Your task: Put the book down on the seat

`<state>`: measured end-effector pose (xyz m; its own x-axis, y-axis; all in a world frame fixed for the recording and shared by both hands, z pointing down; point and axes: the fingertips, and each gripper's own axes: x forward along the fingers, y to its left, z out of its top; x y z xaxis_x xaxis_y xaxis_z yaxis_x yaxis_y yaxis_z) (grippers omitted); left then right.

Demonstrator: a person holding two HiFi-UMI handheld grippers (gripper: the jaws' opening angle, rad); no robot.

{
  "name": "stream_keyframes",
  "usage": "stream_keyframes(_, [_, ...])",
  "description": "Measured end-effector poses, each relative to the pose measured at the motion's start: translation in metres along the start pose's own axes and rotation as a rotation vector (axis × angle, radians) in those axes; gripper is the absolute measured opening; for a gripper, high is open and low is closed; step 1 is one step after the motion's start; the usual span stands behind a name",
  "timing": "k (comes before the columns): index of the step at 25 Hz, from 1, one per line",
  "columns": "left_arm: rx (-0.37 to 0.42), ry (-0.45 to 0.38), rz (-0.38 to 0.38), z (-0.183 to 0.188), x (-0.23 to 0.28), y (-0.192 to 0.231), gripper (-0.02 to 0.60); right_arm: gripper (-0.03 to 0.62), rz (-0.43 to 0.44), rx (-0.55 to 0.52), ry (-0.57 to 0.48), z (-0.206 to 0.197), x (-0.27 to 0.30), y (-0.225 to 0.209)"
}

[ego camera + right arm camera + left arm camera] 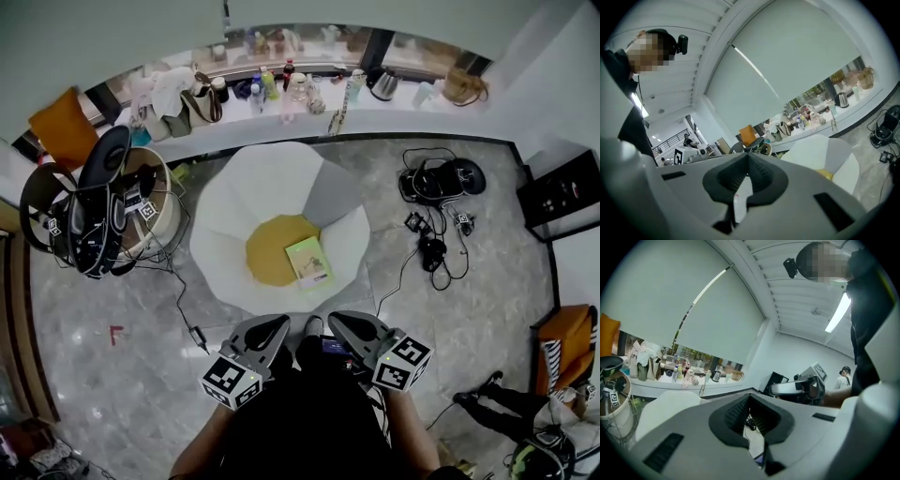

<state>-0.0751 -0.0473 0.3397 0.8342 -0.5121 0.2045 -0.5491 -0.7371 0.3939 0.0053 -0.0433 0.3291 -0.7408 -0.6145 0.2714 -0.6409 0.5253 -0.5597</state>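
Book (309, 262), pale green and thin, lies flat on yellow seat cushion (270, 255) of white faceted armchair (220, 230). Left gripper (278, 326) and right gripper (339, 322): jaws together, empty.

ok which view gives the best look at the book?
Head view: the green book lies flat and unobstructed on the yellow cushion of the white chair. The left gripper view catches only part of the chair's white shell, no book. The right gripper view shows the chair and a sliver of cushion, but no book.
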Motion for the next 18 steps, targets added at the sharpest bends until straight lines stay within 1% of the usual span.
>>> stream_keyframes(11, [0.017, -0.007, -0.01, 0.006, 0.006, -0.004, 0.012, 0.014, 0.027, 0.01, -0.041, -0.001, -0.005, 0.001])
stream_keyframes(18, [0.027, -0.002, -0.022, 0.009, 0.014, -0.005, 0.012, 0.014, 0.019, 0.002, -0.046, 0.001, -0.008, -0.002])
